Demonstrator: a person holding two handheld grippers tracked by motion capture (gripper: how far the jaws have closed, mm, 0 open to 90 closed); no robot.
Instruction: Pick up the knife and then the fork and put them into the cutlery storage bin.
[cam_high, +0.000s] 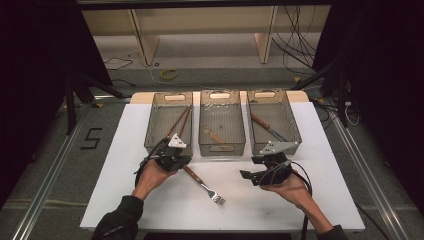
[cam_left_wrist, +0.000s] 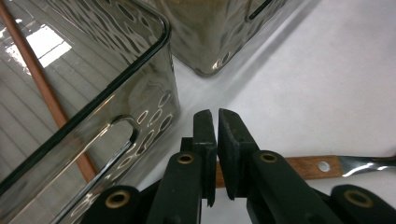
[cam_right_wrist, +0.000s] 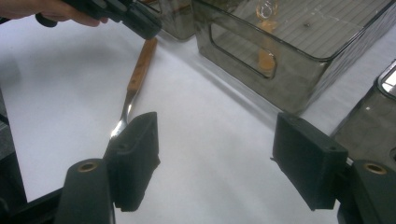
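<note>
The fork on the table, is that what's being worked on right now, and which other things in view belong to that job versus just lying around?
In the job:
fork, wooden handle clamped in the shut left gripper
right gripper, open, empty
three smoky bins: left, middle, right

Lying about:
chopsticks in the left bin
loose cables on the floor
yellow ring on the floor

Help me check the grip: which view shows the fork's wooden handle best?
The left gripper view: the fork's handle runs close-up between the shut left gripper. The high view shows the whole fork small; the right gripper view shows it partly hidden.
</note>
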